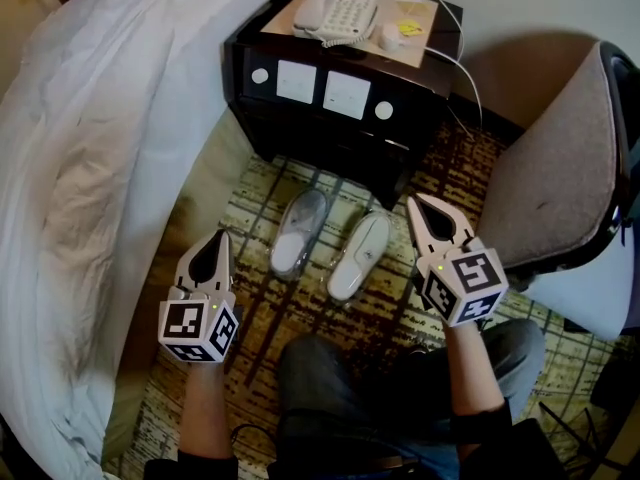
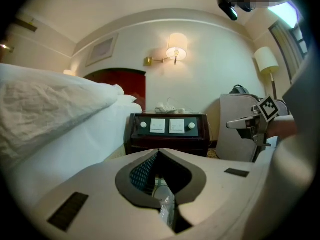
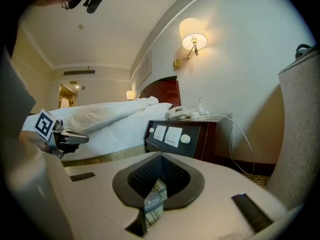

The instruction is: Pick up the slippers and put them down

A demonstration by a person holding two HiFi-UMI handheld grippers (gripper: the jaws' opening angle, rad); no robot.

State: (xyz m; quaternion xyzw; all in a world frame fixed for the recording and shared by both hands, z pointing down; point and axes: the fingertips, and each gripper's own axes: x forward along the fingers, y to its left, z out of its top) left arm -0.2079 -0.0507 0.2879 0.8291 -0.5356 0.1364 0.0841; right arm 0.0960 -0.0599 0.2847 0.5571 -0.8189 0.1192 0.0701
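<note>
Presently, nearest the observer, a person's knees in grey trousers (image 1: 340, 388) sit between two hands, each carrying white plastic tongs with a marker cube. The left tongs (image 1: 221, 238) and the right tongs (image 1: 416, 204) both have their jaws together with nothing gripped, as each gripper view confirms. Just beyond and between them, the pair of white cloth slippers lies side by side on the floor. The left slipper (image 1: 298, 232) and the right slipper (image 1: 360, 255) are close but apparently not touching, each seemingly wrapped in clear film; neither is touched by the tongs. In my judgement the step in hand is the approach. To do it well, each pair of tongs should open before it goes down, settle on its nearer slipper, and close over the upper or side edge rather than on loose film alone, so the soft shoe neither folds nor slips out. The floor is a cream carpet with dark brown streaks (image 1: 300, 318), flat in appearance. Farther on stands a dark wooden bedside cabinet (image 1: 300, 128) with white switch panels and a cream telephone (image 1: 335, 10). A bed under a white duvet (image 1: 90, 168) runs along the left, a grey upholstered chair (image 1: 560, 168) stands at the right, and a lit wall lamp (image 2: 176, 46) hangs on the cream wall beyond.
</note>
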